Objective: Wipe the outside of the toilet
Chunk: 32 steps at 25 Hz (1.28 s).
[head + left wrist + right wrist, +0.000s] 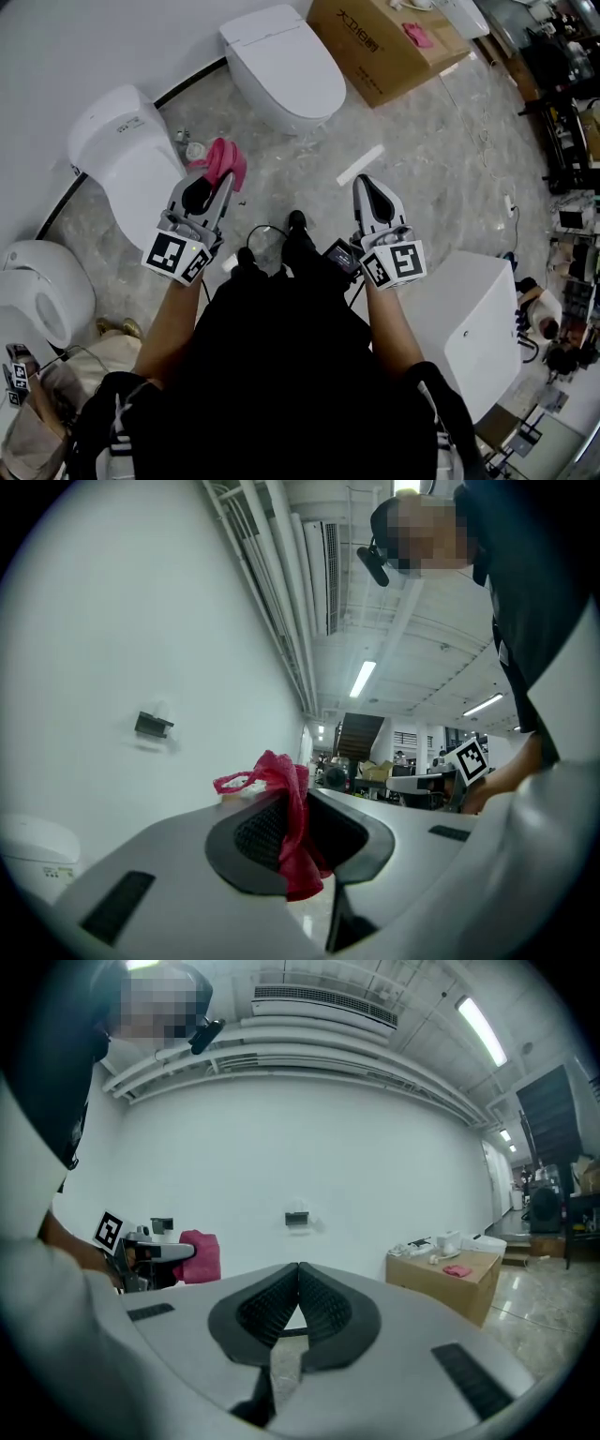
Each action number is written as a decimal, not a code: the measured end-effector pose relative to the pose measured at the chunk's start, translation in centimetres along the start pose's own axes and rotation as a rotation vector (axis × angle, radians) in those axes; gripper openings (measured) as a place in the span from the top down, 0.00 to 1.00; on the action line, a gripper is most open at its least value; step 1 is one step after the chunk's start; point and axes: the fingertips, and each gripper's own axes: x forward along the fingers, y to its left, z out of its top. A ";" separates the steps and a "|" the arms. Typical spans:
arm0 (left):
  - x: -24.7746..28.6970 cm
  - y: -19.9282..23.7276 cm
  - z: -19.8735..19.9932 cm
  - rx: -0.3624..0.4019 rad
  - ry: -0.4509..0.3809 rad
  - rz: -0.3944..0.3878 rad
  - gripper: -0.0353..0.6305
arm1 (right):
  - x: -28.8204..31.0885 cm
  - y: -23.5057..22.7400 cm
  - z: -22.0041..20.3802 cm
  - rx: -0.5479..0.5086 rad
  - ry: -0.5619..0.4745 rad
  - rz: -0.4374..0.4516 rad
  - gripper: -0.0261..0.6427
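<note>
A pink cloth (223, 161) hangs from my left gripper (217, 180), which is shut on it; between the jaws it shows as a red bunch (286, 832). The gripper hovers just right of a white toilet (127, 159) at the left wall. A second white toilet (281, 64) stands farther back along the wall. My right gripper (367, 192) is shut and holds nothing, its black pads (319, 1312) pressed together at the tip. From the right gripper view the cloth (199, 1256) appears at the left.
A cardboard box (384, 42) with a pink item on it lies at the back right. A white cabinet (473, 323) stands at my right. Another white fixture (42, 291) sits at the lower left. A white strip (360, 165) lies on the marble floor.
</note>
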 end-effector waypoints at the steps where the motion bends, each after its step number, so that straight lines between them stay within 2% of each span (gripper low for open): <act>1: 0.3 -0.5 -0.1 0.000 0.001 -0.002 0.84 | -0.7 -0.6 -0.1 -0.005 0.003 -0.012 0.91; 4: 1.4 -2.2 0.3 0.012 -0.009 -0.020 0.84 | -2.1 -2.6 -0.3 0.006 0.002 -0.031 0.91; 10: 5.2 -6.8 -1.1 -0.033 -0.001 -0.075 0.83 | -3.3 -6.2 -0.3 0.020 -0.038 0.029 0.91; 15: 8.9 -11.4 -2.6 -0.011 0.041 -0.113 0.83 | -5.0 -10.3 -0.8 0.033 -0.031 0.041 0.91; 21: 11.4 -15.2 -3.2 0.007 0.072 -0.180 0.83 | -6.8 -12.5 -2.0 0.088 -0.037 0.033 0.91; 25: 12.3 -16.4 -2.9 0.018 0.073 -0.215 0.83 | -7.7 -13.4 -2.0 0.112 -0.053 0.016 0.91; 32: 12.7 -17.0 -3.7 -0.016 0.086 -0.235 0.83 | -8.6 -13.8 -2.3 0.117 -0.053 0.006 0.91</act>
